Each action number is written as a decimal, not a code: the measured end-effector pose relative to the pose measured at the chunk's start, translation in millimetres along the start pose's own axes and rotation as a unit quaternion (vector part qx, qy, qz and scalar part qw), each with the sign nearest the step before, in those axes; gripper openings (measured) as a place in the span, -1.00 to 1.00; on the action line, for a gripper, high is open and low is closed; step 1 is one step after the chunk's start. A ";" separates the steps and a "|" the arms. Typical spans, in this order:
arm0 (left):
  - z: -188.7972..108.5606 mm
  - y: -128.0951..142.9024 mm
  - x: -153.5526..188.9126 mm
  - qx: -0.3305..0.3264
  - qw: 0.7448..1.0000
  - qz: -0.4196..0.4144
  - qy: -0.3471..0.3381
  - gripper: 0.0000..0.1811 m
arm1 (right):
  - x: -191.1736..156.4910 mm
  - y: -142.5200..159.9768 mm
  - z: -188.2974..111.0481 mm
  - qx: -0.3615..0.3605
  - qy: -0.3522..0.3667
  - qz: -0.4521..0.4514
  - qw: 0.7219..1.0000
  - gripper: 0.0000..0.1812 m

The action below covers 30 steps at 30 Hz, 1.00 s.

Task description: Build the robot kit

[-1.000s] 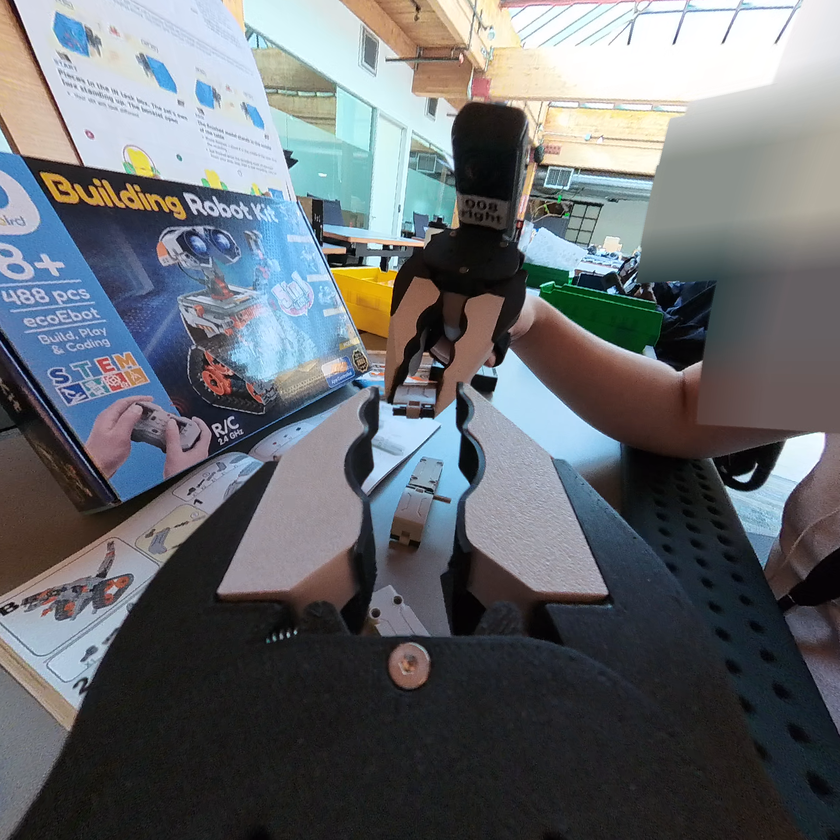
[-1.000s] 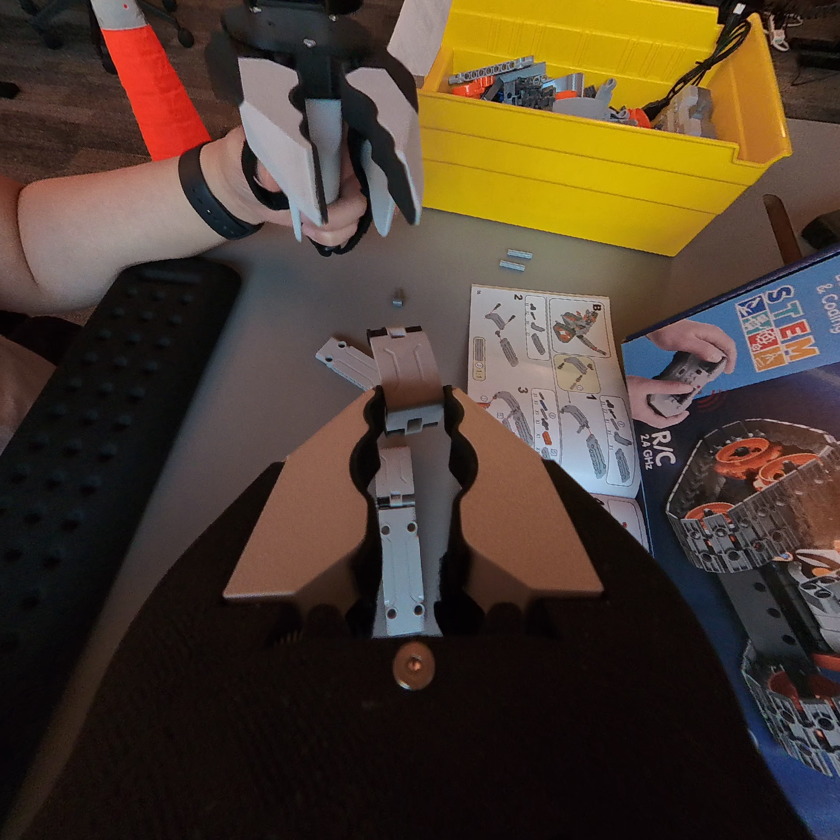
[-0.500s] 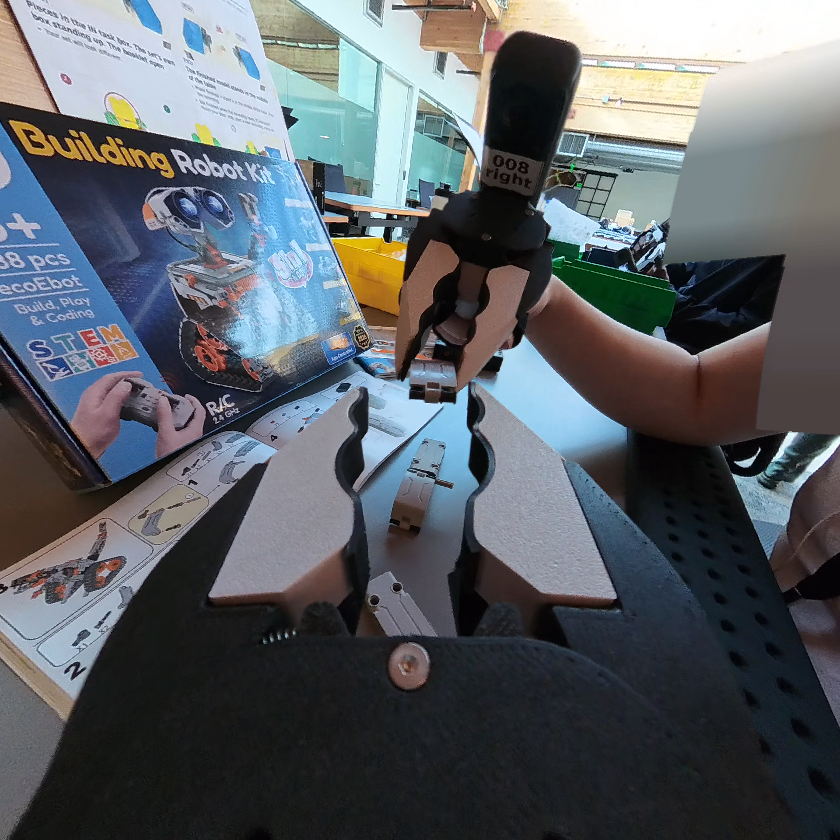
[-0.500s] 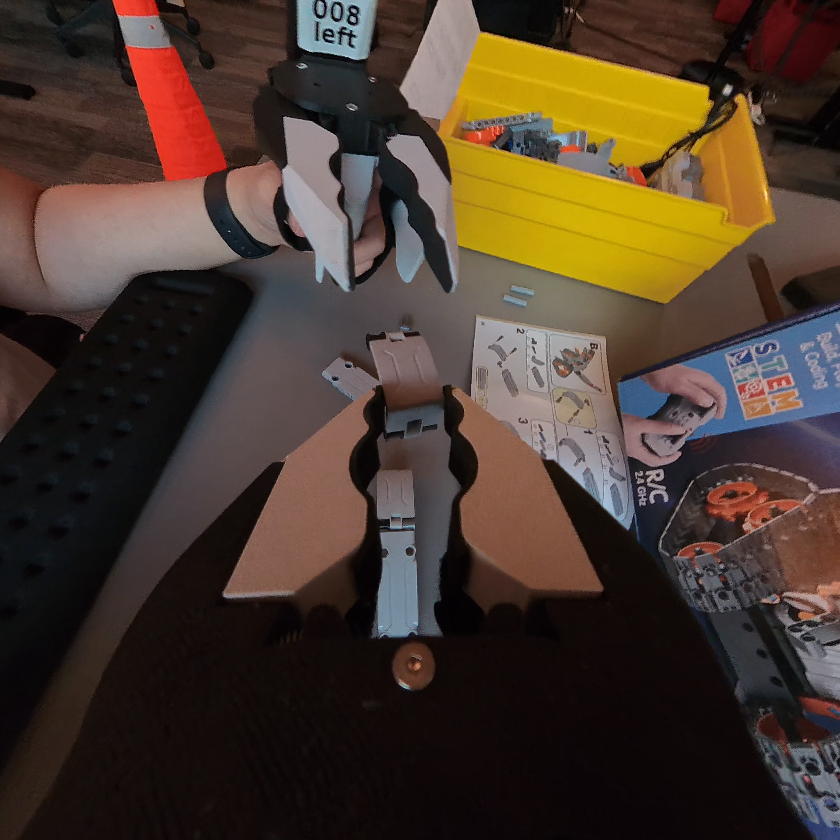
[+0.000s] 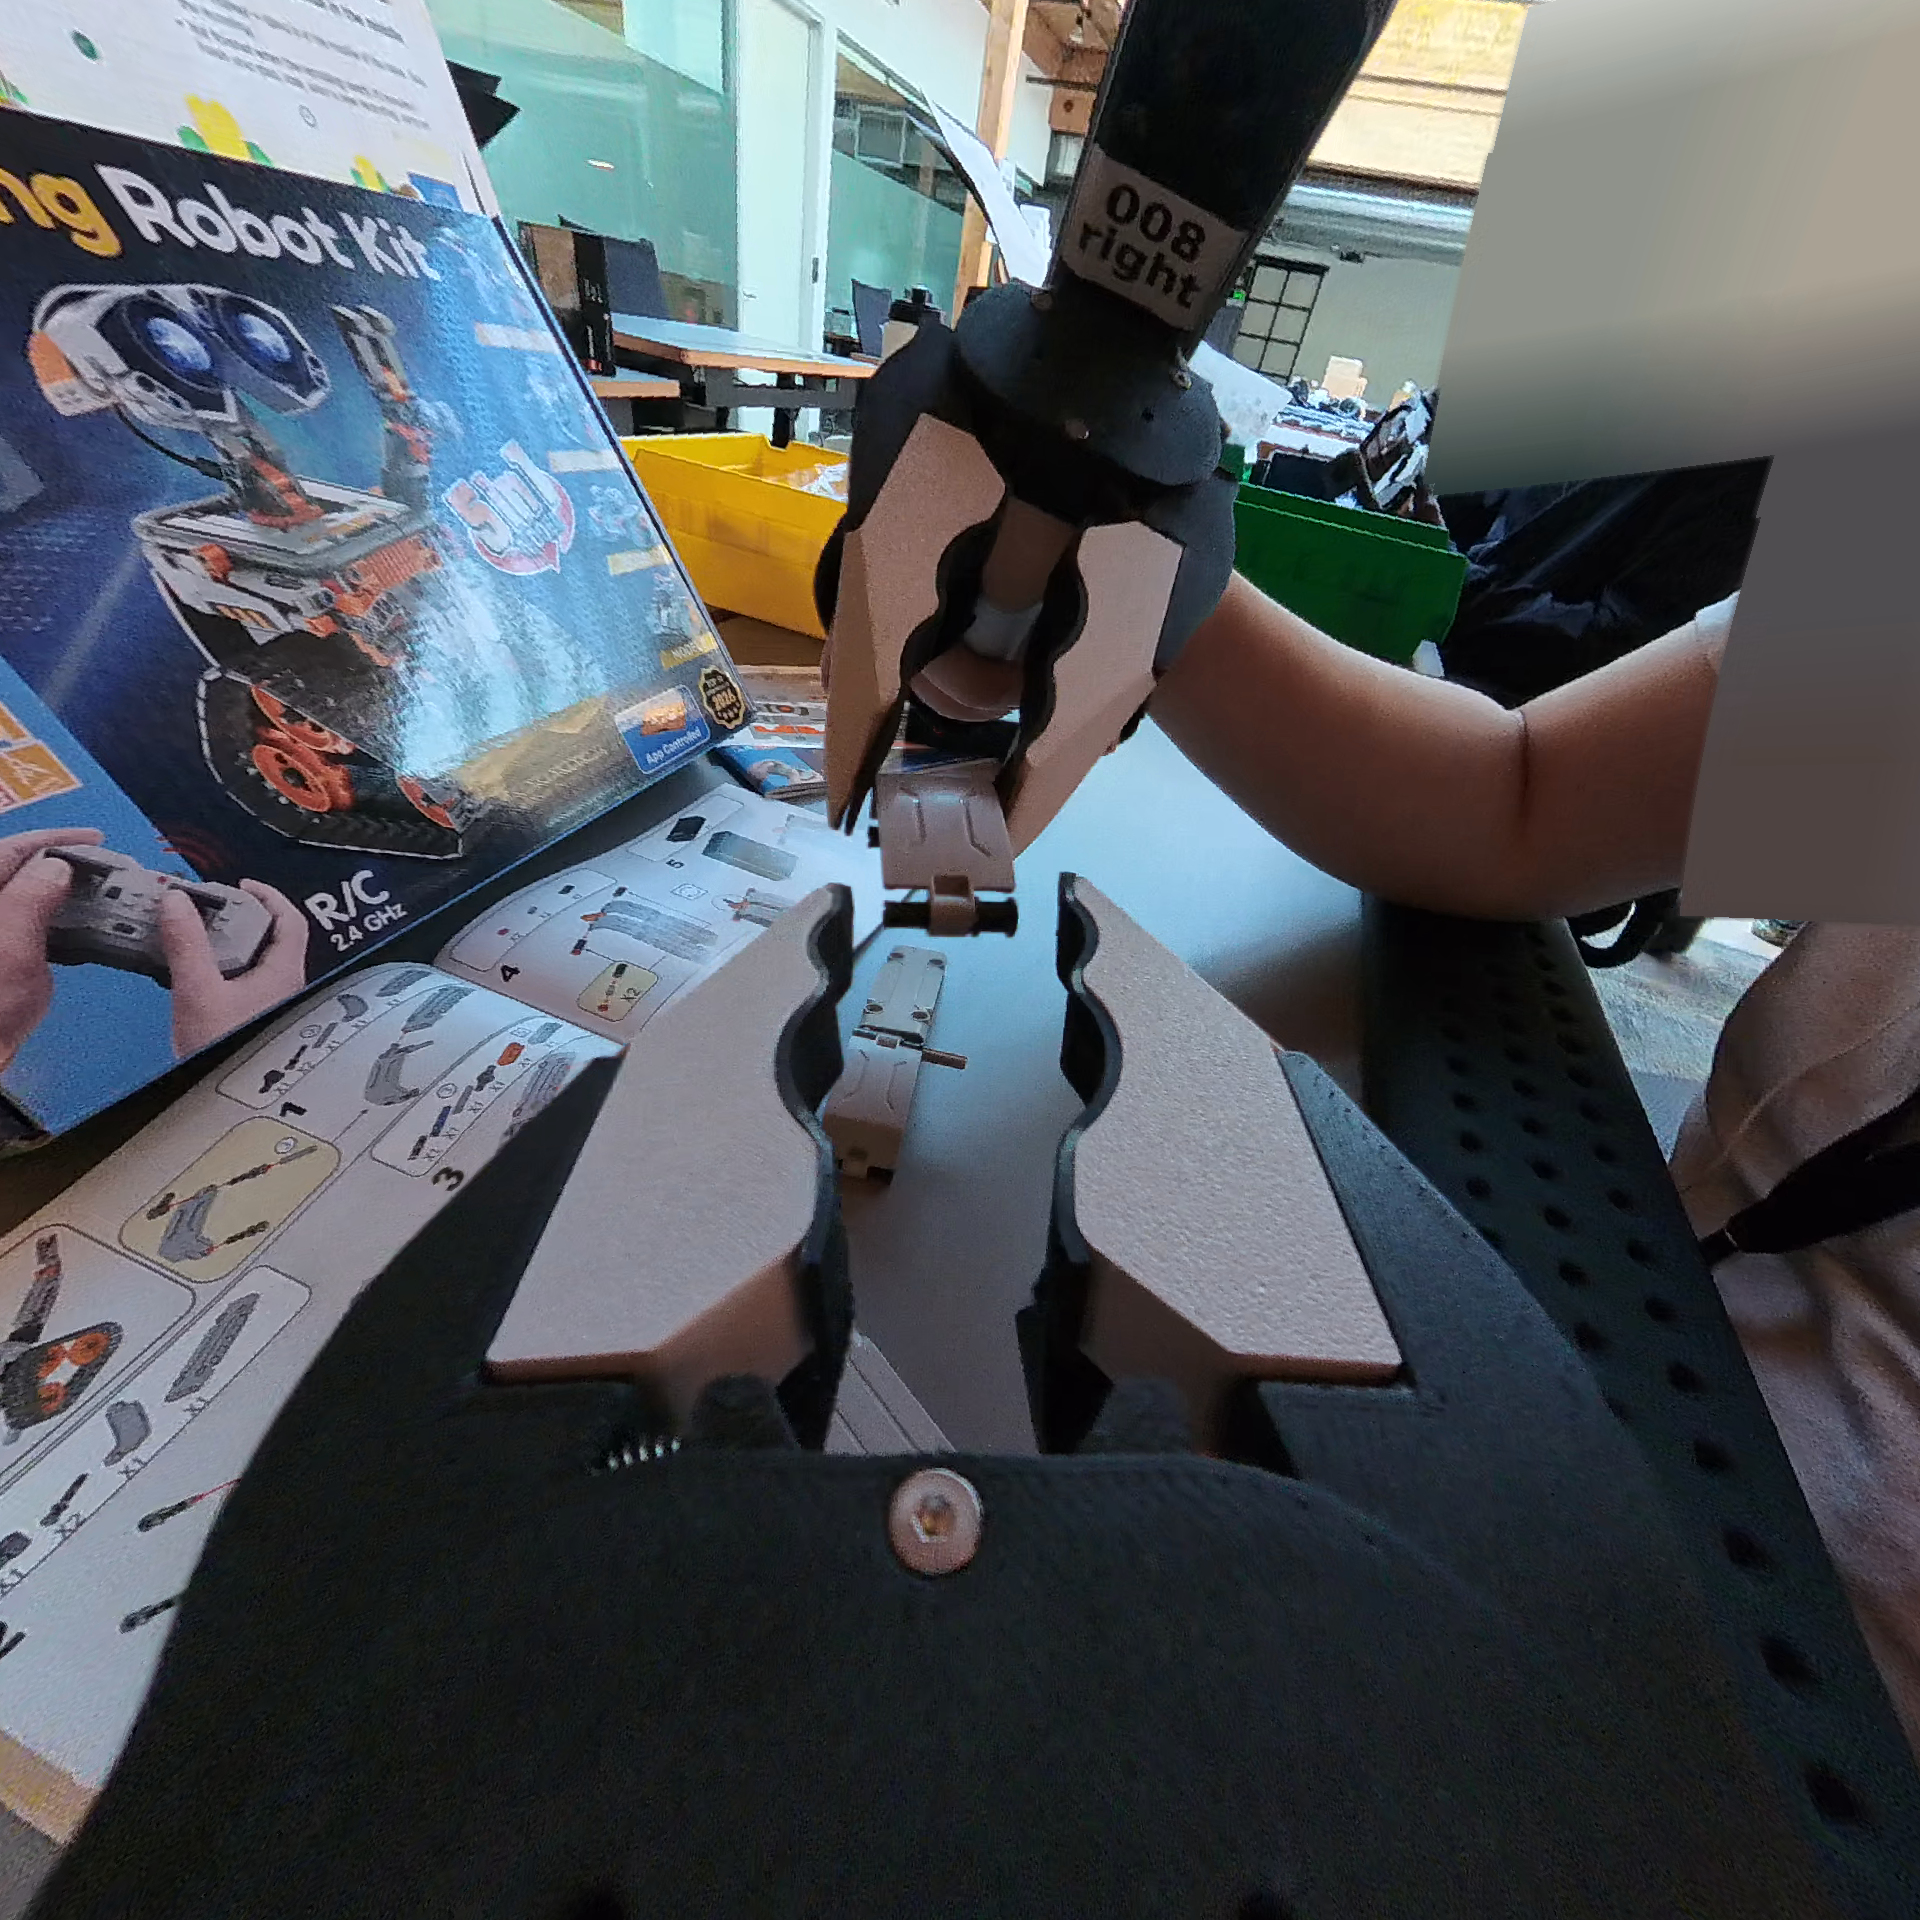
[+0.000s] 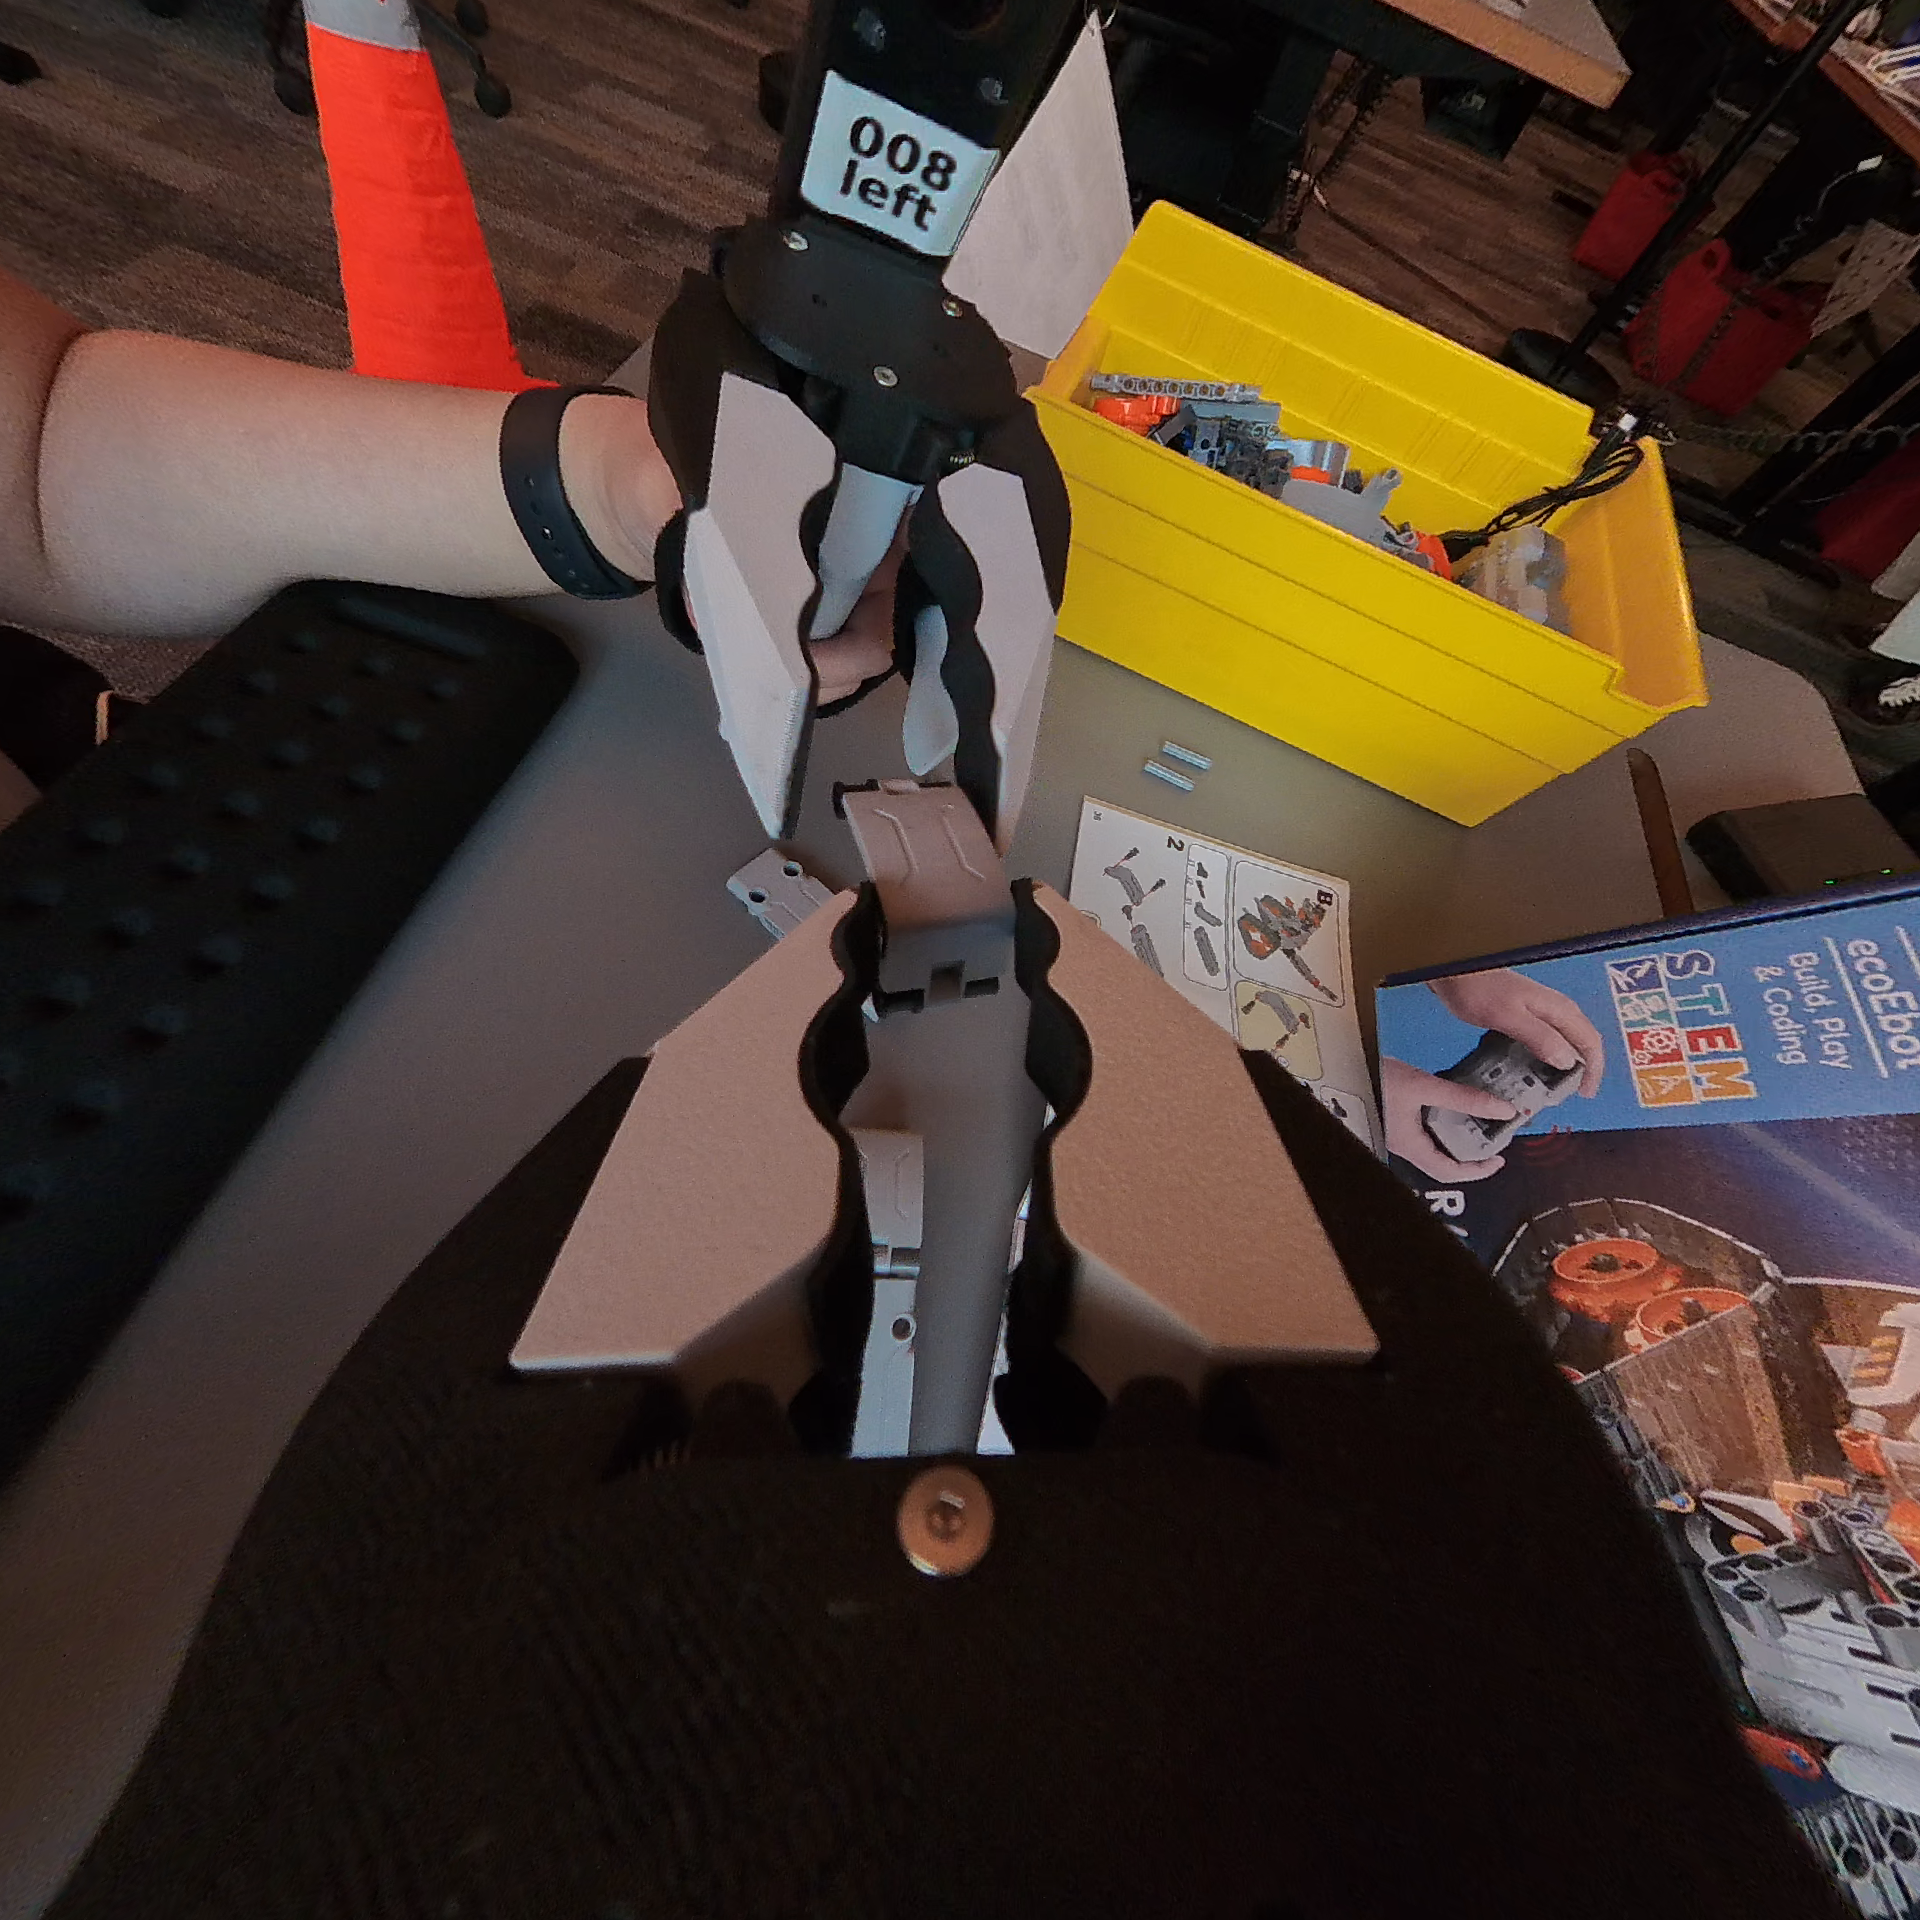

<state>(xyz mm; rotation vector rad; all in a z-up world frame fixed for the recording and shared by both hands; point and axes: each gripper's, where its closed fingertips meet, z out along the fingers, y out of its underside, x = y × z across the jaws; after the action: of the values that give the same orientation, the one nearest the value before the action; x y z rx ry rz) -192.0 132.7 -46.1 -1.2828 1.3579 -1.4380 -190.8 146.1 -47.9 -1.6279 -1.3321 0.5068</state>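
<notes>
My right gripper is shut on a grey track-link piece and holds it above the grey table. In the left wrist view the right gripper hangs tips down with the piece sticking out below. My left gripper is open, its fingertips on either side of the piece's pinned end, apart from it. It also shows in the right wrist view, open around the piece's far end. A pair of joined grey links lies on the table under both grippers.
A blue kit box stands at the left, an open instruction booklet before it. A yellow bin of parts sits behind, two small grey pins near it. A black perforated mat, a loose grey link, an orange cone. Less than 4 cm separates the two grippers' tips.
The two grippers have come together. The right gripper has brought the held piece up to the left gripper's open fingertips, and the left jaws have opened a little wider.
</notes>
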 end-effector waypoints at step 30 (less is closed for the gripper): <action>-23.4 -44.4 16.6 0.136 0.984 -0.074 0.090 -0.25 | -23.4 -52.7 -4.9 0.206 -0.228 0.266 0.913 -1.00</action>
<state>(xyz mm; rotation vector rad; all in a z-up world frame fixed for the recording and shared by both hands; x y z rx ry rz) -213.5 128.0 1.9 -1.1163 1.1482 -1.8108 -222.3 121.0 -6.5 -1.5461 -0.9777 1.4707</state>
